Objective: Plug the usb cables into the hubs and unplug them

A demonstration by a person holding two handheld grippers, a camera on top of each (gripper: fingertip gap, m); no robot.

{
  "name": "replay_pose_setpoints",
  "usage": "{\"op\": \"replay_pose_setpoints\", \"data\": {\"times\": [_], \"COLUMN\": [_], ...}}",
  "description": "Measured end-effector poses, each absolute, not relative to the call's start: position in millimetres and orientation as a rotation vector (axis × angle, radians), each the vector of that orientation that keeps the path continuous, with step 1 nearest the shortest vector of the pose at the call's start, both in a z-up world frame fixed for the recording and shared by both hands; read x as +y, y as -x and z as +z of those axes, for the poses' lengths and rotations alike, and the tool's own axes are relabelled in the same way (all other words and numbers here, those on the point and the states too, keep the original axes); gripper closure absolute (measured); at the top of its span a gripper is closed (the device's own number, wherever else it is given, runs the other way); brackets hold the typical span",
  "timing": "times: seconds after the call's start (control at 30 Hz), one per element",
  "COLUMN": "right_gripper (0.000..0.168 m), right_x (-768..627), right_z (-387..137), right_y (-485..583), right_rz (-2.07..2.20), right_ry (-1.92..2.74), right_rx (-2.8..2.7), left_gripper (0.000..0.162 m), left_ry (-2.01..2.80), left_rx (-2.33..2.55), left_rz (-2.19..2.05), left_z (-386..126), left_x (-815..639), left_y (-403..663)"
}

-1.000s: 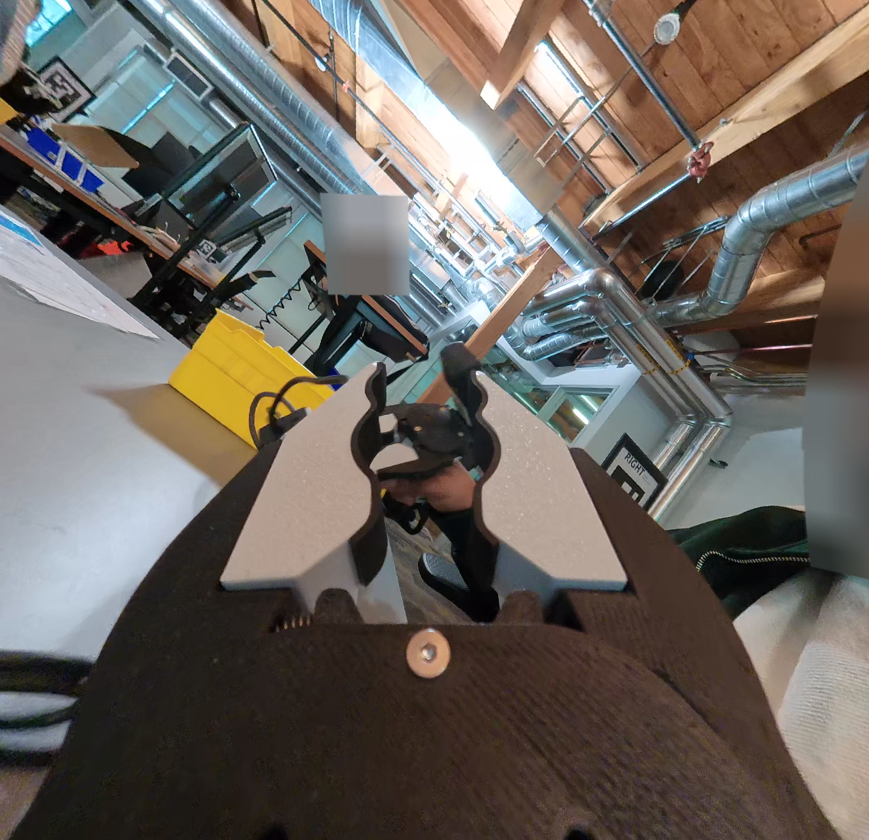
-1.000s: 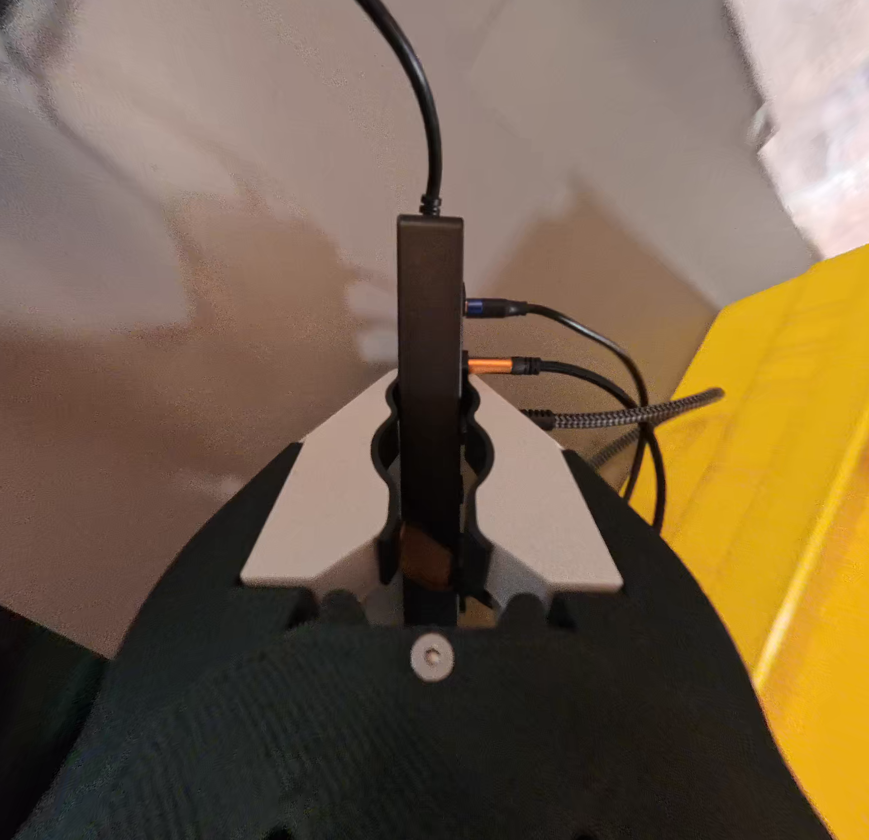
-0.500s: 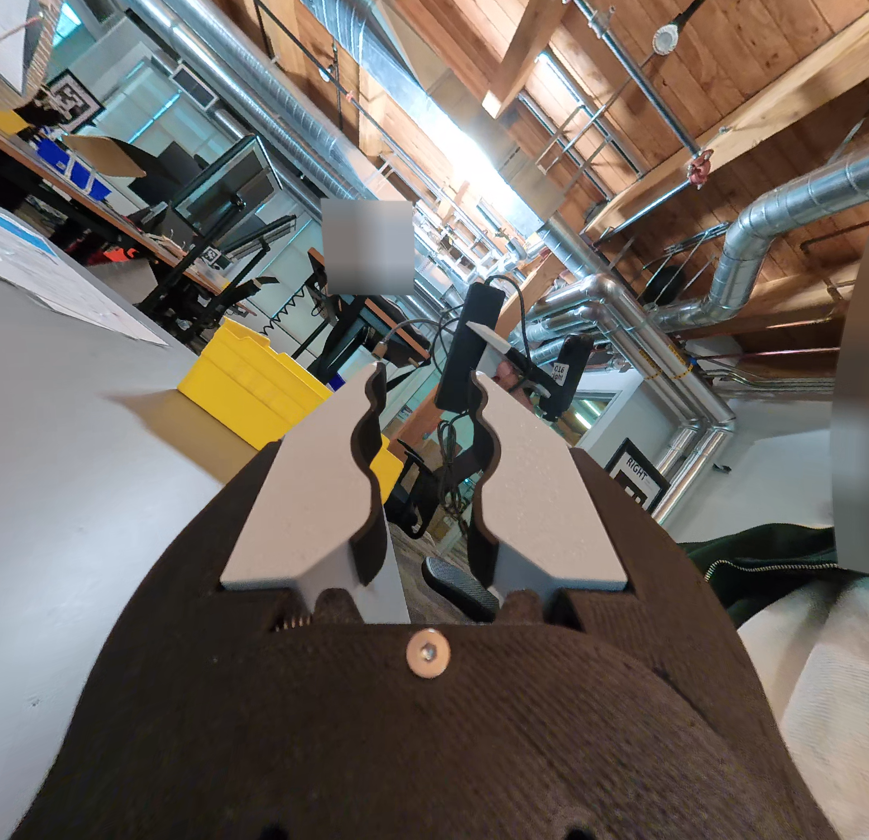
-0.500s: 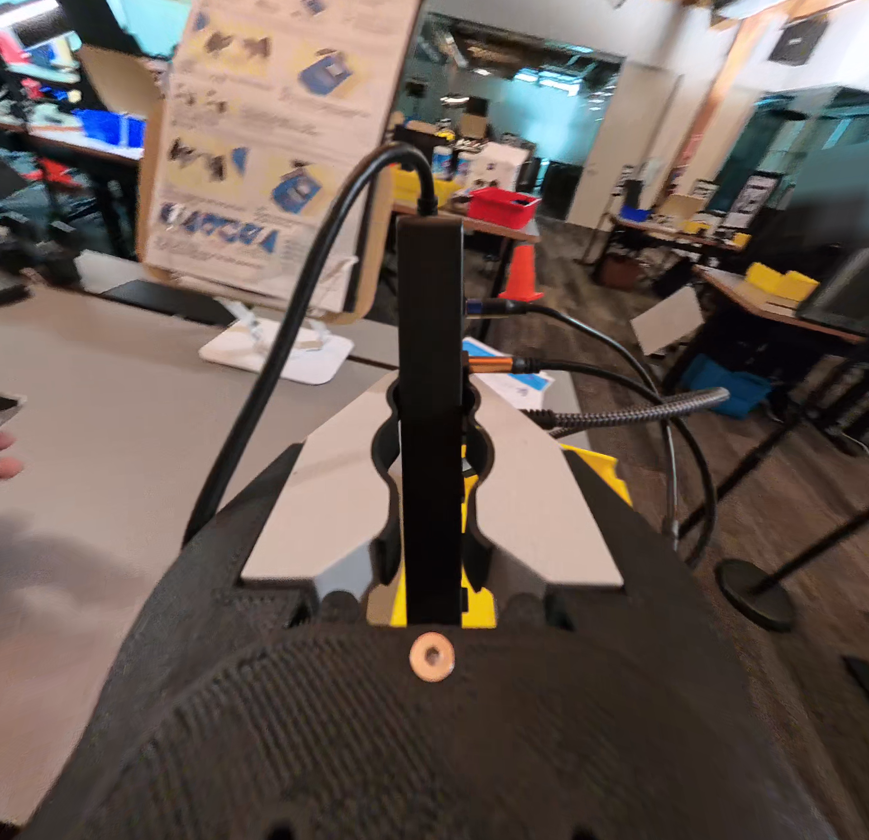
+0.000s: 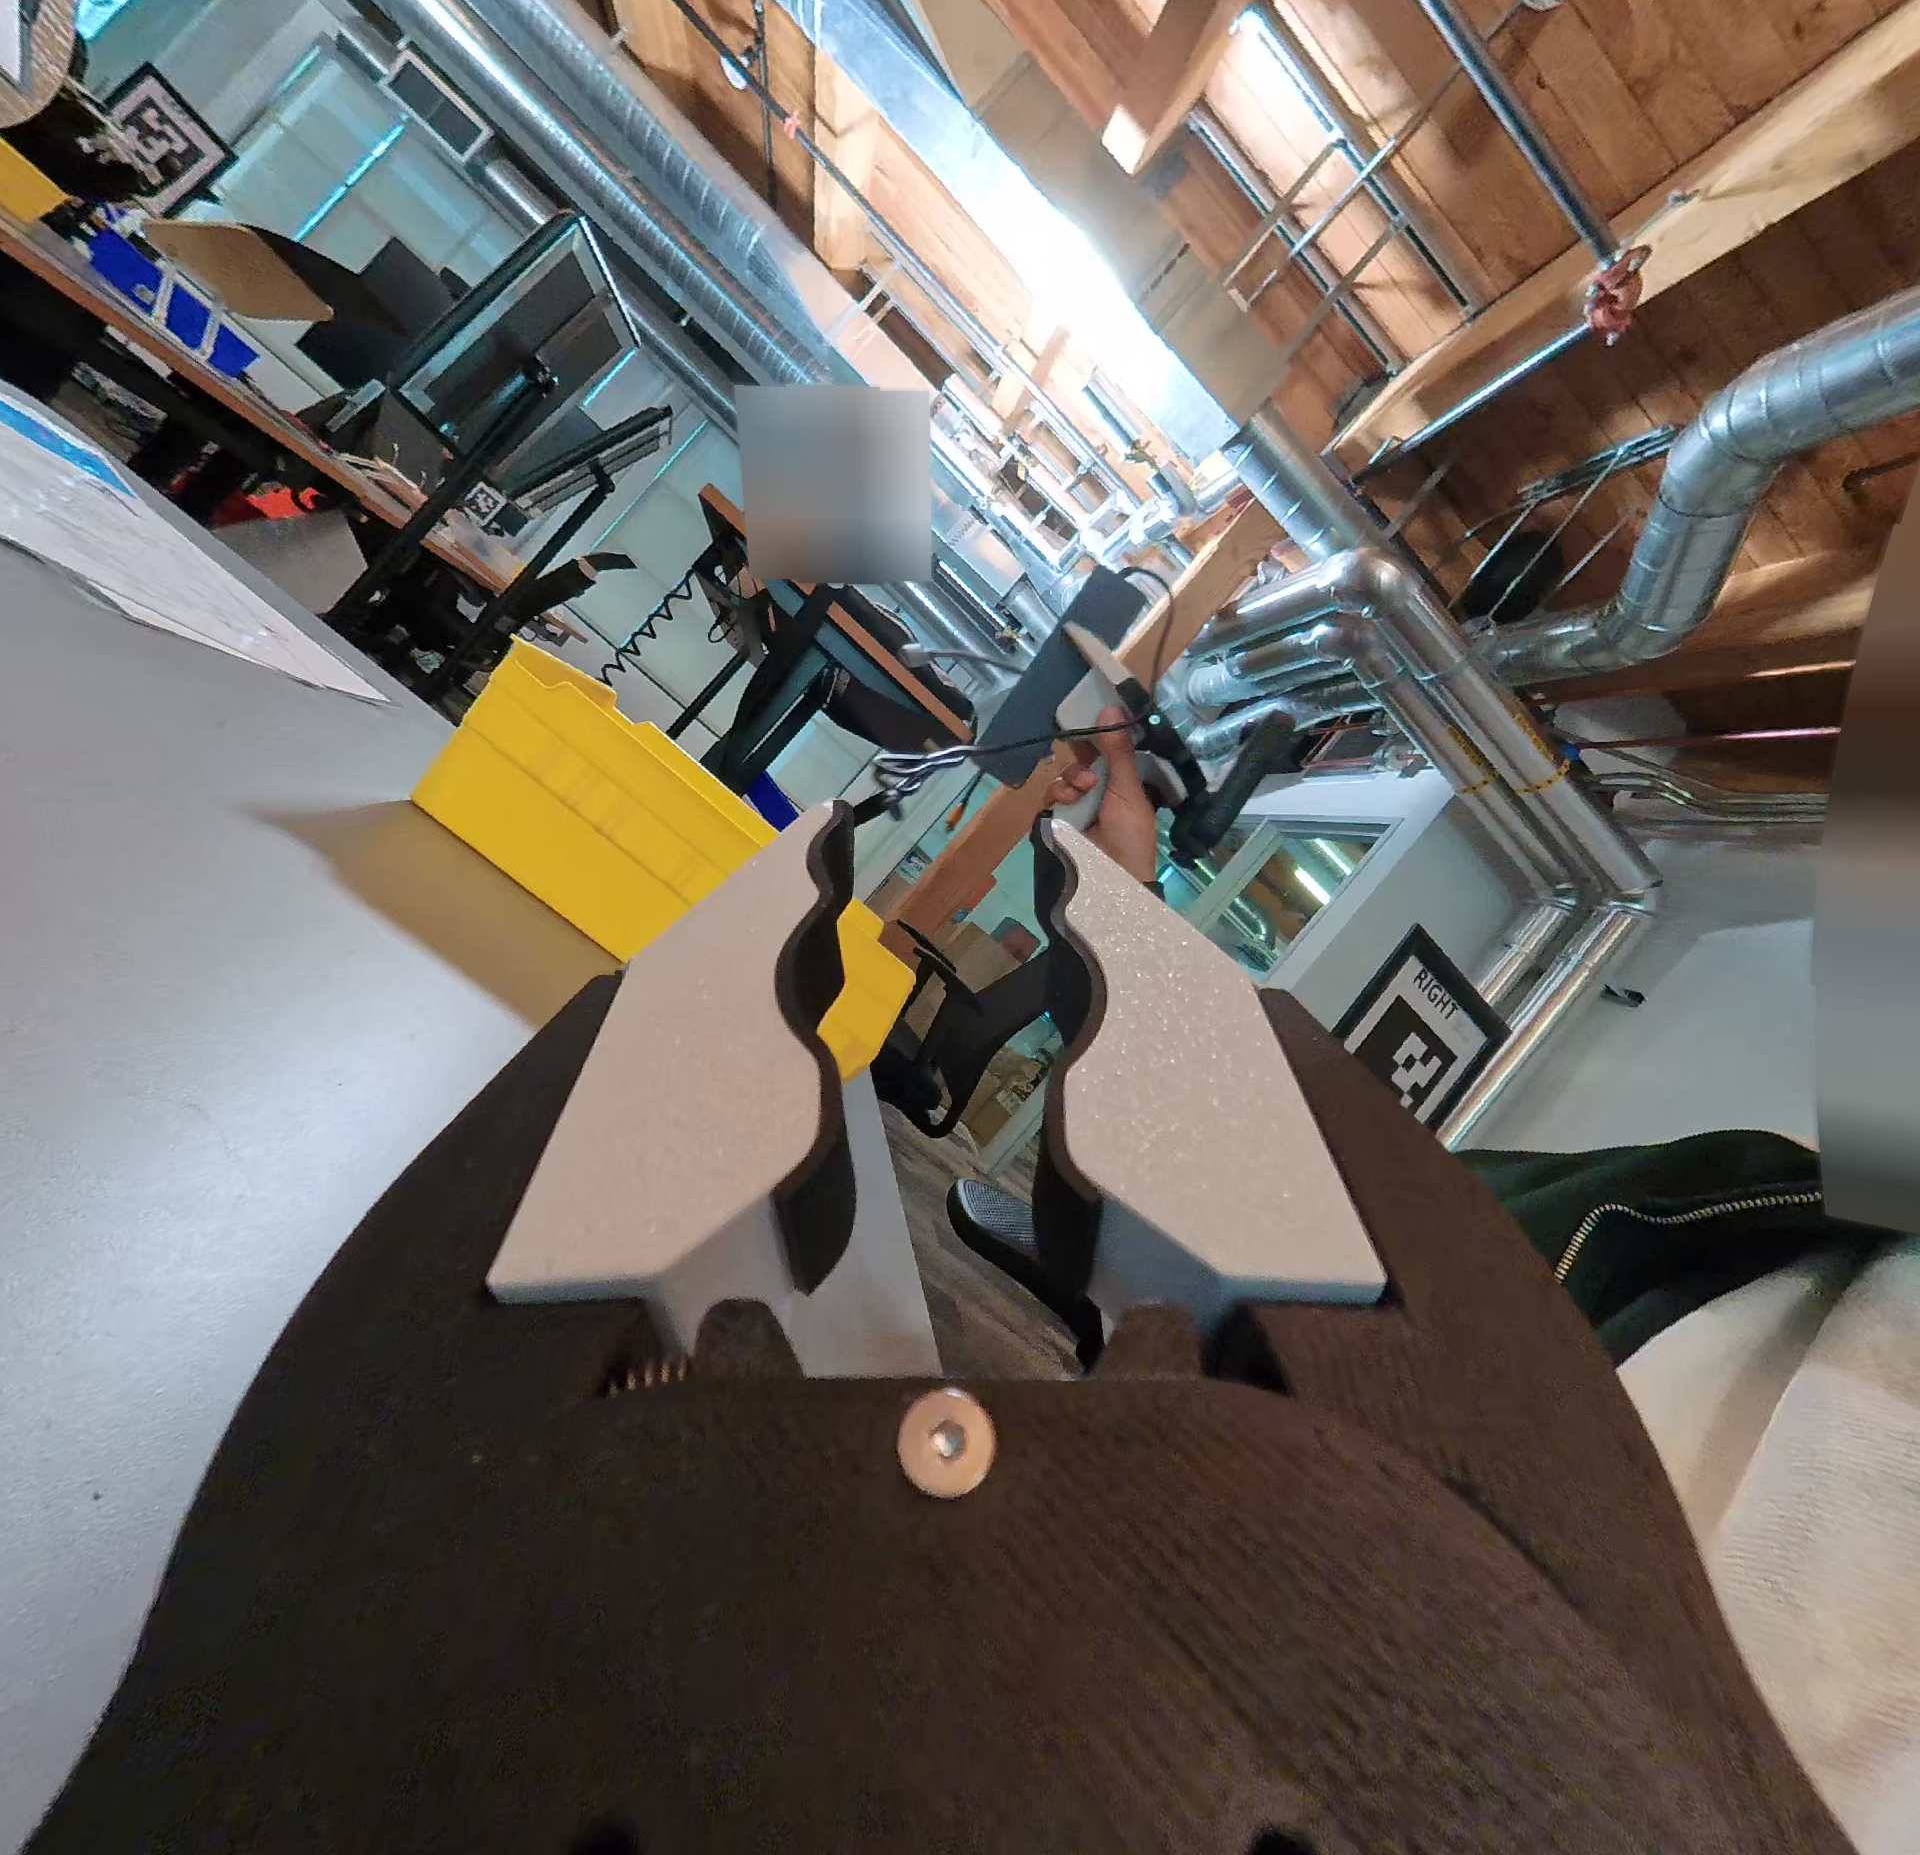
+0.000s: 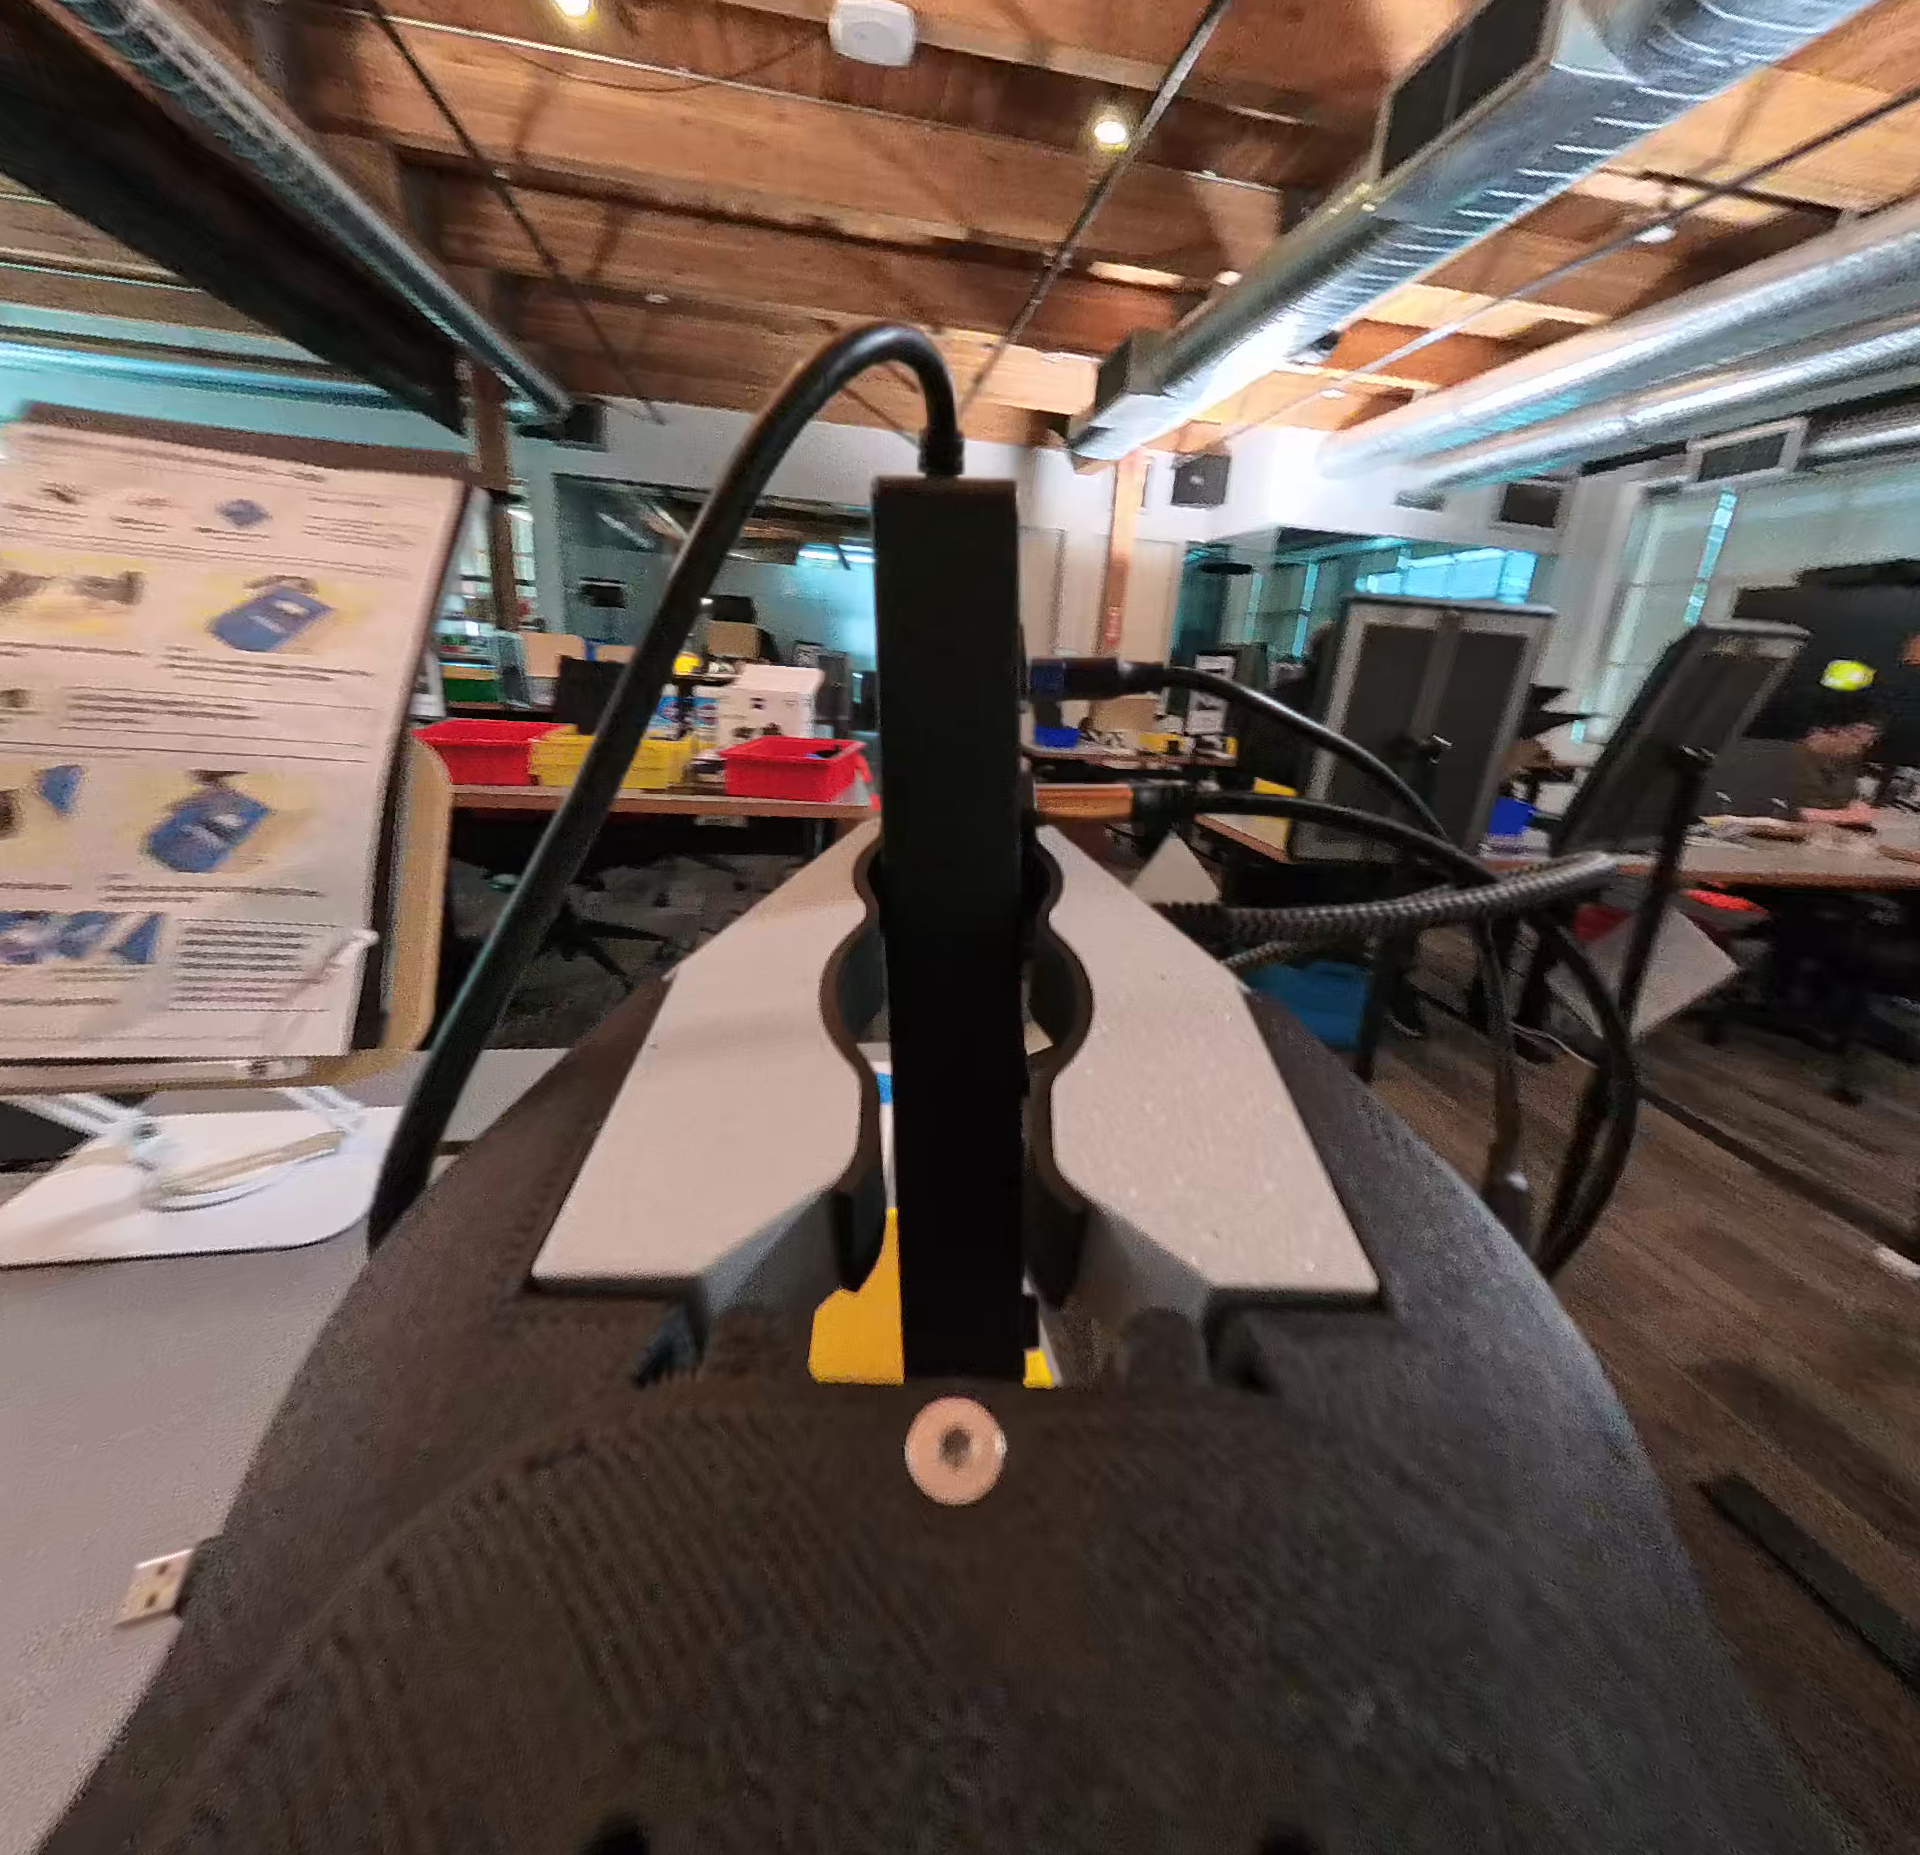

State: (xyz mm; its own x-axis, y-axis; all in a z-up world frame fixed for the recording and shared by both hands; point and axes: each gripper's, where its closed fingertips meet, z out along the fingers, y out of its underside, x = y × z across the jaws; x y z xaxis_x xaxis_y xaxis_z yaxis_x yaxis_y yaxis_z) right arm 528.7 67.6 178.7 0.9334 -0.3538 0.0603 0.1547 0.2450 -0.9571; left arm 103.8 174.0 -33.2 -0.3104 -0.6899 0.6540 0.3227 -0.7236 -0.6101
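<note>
Between the two fingers of the right tool [image 6: 951, 870] stands one black USB hub [image 6: 945, 766], gripped on its long flat sides and pointing straight away from the camera, lifted above the counter [image 6: 125, 1410]. From its far end one thick black cable [image 6: 623, 745] comes out, bends toward 10 o'clock and falls down past the left finger. On the hub side facing 3 o'clock I count three plugged cables: one with a blue plug [image 6: 1060, 678], one with an orange plug [image 6: 1081, 800], and one grey braided cable [image 6: 1403, 906] lowest of them. One silver USB plug [image 6: 154, 1587] lies on the counter at 8 o'clock. One printed instruction sheet [image 6: 197, 725] on a stand is at 9 o'clock.

From the left wrist view, the left tool [image 5: 943, 849] has its two fingers parted with a clear gap, and nothing is held between them. It tilts upward, toward the ceiling pipes. Past its tips, at about 1 o'clock, the same hub [image 5: 1049, 683] is seen small and high in the air, in the other tool, with a hand [image 5: 1117, 792] under it and cables hanging from it. One yellow bin [image 5: 613, 797] sits on the counter at 10 o'clock from the fingertips.
</note>
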Motion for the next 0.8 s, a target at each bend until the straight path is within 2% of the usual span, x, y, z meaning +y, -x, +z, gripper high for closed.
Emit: {"op": "replay_pose_setpoints", "data": {"times": [0.2,0.6,0.7,0.8], "right_gripper": [0.145,0.146,0.146,0.142], "right_x": [96,156,167,168], "right_z": [102,-47,-93,-114], "right_y": [-571,-476,-466,-473], "right_rz": [-0.386,-0.654,-0.61,-0.595], "right_ry": [1.438,2.009,2.17,2.223], "right_rx": [0.359,-0.152,-0.213,-0.222], "left_gripper": [0.129,0.129,0.129,0.129], "left_ry": [1.294,1.269,1.273,1.282], "left_rx": [0.46,0.393,0.411,0.43], "left_rz": [-2.09,-2.164,-2.167,-2.155], "left_z": [-34,-28,-28,-30], "left_x": [177,180,178,177], "left_y": [-103,-100,-102,-104]}}
